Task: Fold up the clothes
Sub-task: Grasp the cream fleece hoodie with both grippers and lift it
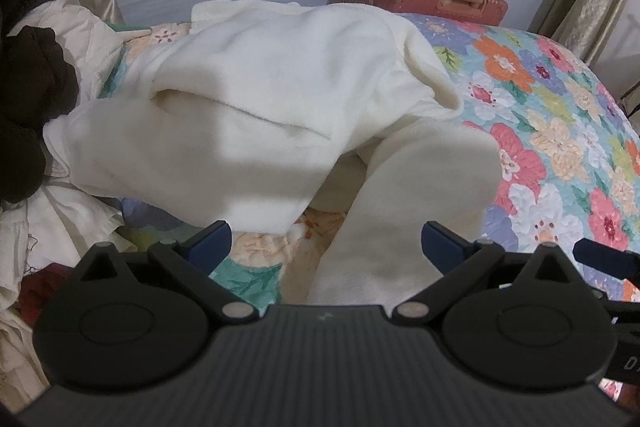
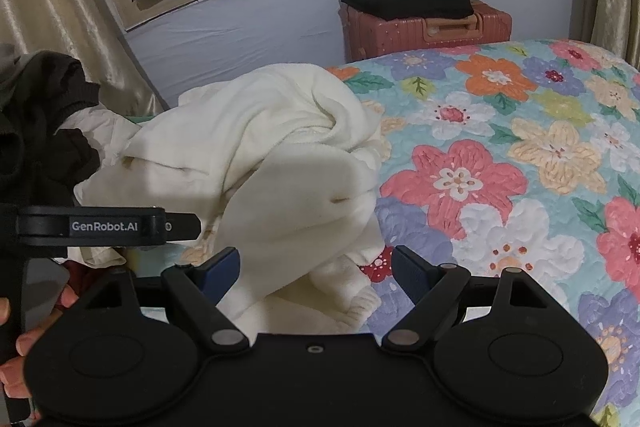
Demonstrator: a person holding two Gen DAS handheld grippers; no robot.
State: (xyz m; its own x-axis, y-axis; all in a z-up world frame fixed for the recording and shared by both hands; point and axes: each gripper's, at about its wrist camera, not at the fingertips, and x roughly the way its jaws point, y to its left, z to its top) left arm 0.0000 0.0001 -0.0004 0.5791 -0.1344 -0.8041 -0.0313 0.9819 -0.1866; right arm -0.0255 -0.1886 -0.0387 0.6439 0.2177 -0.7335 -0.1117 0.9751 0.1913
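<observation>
Item: cream fleece garment, rumpled on the floral quilt, beside the dark clothes pile. Left gripper: spread, holding nothing. Right gripper: spread, holding nothing. Step: likely spreading before first fold. Next: pinch an edge, draw flat.

One brand name can be read: "GenRobot.AI", in pale letters on a dark label along the side of the left gripper, which shows at the left edge of the right wrist view, just left of the cream garment. In the left wrist view, a few pale characters stand on a black part at the far right edge, right of the same garment; they look like "D" and a stroke, but the edge cuts them off and they cannot be read with certainty.
</observation>
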